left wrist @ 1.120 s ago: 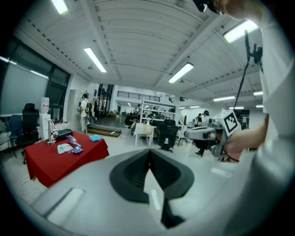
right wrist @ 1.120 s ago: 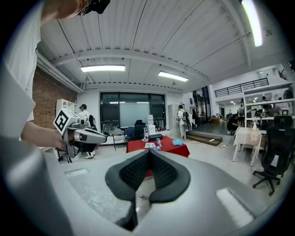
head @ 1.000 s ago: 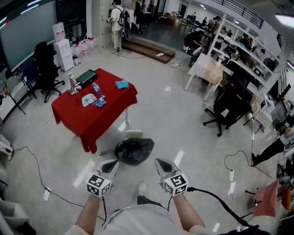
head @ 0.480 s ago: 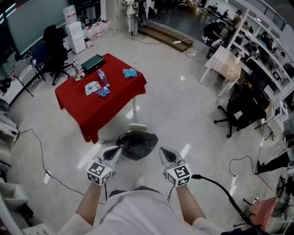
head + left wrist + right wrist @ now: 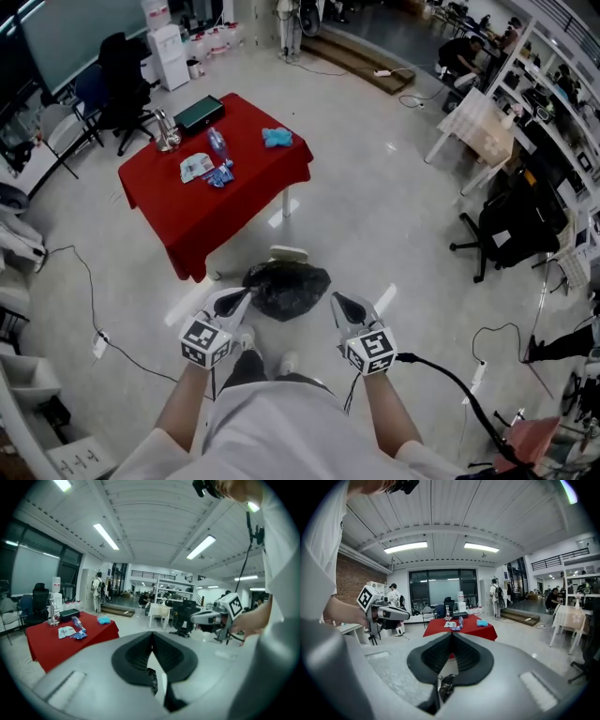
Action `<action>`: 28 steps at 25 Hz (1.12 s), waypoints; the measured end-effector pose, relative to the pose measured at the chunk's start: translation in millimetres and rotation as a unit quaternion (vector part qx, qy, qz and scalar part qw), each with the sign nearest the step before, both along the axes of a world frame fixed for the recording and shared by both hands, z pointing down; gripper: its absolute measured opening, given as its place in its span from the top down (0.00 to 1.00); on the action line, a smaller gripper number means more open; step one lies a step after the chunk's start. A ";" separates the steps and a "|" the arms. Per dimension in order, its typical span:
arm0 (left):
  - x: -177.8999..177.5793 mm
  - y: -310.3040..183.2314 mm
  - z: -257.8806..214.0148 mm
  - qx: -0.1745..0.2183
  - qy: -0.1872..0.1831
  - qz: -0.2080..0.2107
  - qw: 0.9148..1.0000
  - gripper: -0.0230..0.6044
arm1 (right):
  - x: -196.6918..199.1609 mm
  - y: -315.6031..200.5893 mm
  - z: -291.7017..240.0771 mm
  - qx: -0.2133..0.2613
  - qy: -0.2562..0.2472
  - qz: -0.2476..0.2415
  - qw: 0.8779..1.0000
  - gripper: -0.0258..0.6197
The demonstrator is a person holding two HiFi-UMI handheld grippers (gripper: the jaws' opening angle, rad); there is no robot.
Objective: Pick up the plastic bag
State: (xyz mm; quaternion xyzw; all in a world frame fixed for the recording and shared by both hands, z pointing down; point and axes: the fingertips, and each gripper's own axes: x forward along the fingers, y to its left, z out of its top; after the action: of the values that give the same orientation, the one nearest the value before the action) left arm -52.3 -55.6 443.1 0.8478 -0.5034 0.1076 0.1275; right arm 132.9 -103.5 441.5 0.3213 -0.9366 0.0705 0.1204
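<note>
Both claws are clenched with nothing in them. The left claw (image 5: pixel 151 637) has its dark pads pressed together along one seam, and the right claw (image 5: pixel 451 638) shows the same; neither touches anything. In the head view the two hang side by side over the floor on the near side of the red desk (image 5: pixel 192 220). Their tips flank the plastic bag (image 5: pixel 286 289), close to it but apart from it. The bag, black and crumpled, lies on the floor just off the desk's near corner, beside a pale flat object (image 5: pixel 289 253) — what the bag holds cannot be seen. Each gripper view catches only a crinkled dark sliver of the bag below the closed pads. But each shows the other claw held alongside, and the desk top nearly level on — a blue cloth (image 5: pixel 277 138), a bottle (image 5: pixel 217 145) and a dark box (image 5: pixel 200 114) lie there.
</note>
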 end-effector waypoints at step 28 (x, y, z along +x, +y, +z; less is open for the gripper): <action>-113.4 -153.7 102.6 -0.026 -0.063 0.098 0.993 0.96 | -83.6 -128.4 84.5 -0.047 0.058 0.103 0.992 0.96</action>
State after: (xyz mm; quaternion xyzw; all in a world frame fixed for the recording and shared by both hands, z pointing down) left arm -165.7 -209.2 545.7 0.8809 -0.4220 0.1860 0.1062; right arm 49.3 -231.9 526.1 0.4132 -0.8857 0.1080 0.1821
